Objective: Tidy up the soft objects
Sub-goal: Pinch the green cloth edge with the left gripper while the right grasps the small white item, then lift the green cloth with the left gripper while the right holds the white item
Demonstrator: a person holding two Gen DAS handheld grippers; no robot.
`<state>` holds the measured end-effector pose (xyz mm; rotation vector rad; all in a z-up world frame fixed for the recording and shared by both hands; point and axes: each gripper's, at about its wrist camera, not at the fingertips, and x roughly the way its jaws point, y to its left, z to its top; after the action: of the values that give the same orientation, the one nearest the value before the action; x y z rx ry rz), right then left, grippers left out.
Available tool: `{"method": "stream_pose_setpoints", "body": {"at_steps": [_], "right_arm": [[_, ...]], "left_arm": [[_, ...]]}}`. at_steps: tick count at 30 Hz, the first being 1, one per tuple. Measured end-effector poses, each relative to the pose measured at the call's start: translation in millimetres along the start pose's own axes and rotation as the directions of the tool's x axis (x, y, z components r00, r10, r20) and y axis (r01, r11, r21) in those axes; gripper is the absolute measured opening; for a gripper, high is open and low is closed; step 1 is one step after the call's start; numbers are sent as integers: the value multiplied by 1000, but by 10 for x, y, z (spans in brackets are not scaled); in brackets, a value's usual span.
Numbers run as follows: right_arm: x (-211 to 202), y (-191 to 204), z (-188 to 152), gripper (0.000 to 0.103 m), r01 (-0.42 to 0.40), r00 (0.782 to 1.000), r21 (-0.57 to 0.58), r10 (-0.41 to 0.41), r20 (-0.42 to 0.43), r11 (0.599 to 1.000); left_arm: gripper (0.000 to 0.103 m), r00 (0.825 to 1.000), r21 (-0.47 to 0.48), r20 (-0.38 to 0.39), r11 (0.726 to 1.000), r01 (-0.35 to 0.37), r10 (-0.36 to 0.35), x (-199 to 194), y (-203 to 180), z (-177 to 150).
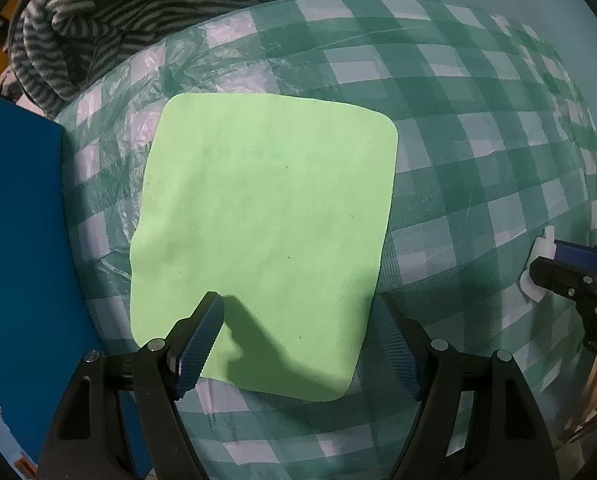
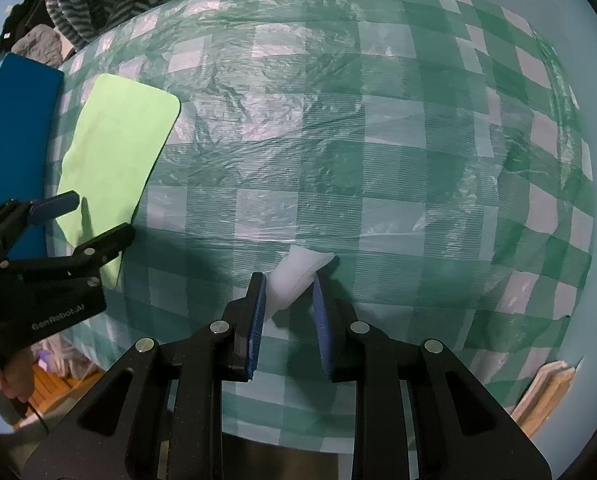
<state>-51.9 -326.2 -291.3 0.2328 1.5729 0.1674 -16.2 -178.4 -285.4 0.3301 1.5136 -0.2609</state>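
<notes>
- Lying flat on the checked tablecloth [image 1: 458, 128] is one light green cloth [image 1: 262, 232], spread out square with rounded corners.
- One white soft piece [image 2: 298, 276] sits well to the right of the green cloth, near the table's front edge.
- One blue pad [image 1: 18, 240] lies along the table's left side, just beside the green cloth.
- One heap of striped grey fabric [image 1: 98, 20] rests at the far left corner.
- The left gripper [image 1: 298, 344] hovers over the green cloth's near edge, its jaws spread wide and holding nothing.
- The right gripper [image 2: 288, 316] has its jaws narrowed around the white piece, which sticks out forward between the blue pads; it seems pinched, though contact on the right pad is hard to confirm.
</notes>
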Motion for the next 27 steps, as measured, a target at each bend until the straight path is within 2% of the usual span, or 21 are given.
{"method": "stream_pose_setpoints", "body": {"at_steps": [1,3,5,6,7,10,15,23,27], "right_arm": [[0,-9,1,23,0,1000,0,0,1,1000],[4,-10,14,23,-1,1000,-2,1,1,1000],[5,-7,31,23,-2,1000,-3,2,3,1000],[8,-5,39,23,-3,1000,-4,3,4,1000],[6,-15,40,23,-4,1000,-5,4,4,1000],[3,-15,17,23,-8,1000,-6,8,5,1000],[-7,-38,6,23,-14,1000,-6,14,8,1000],[-6,-87,5,25,-20,1000,4,20,7,1000],[-19,-113,1,25,-22,1000,10,22,8,1000]], "left_arm": [[77,1000,-5,4,1000,2,-2,10,11,7],[63,999,-27,23,999,31,-31,-7,48,-15],[35,999,-35,37,999,34,-33,-46,71,-22],[25,999,-31,38,999,30,-29,-47,83,-6],[9,999,-28,33,999,28,-27,-51,95,3],[5,999,-42,16,998,40,-40,-20,187,50],[4,1000,-72,11,997,5,-5,-33,388,93],[4,999,-148,42,989,5,1,-161,775,205],[4,999,-186,35,982,-19,26,-149,936,288]]}}
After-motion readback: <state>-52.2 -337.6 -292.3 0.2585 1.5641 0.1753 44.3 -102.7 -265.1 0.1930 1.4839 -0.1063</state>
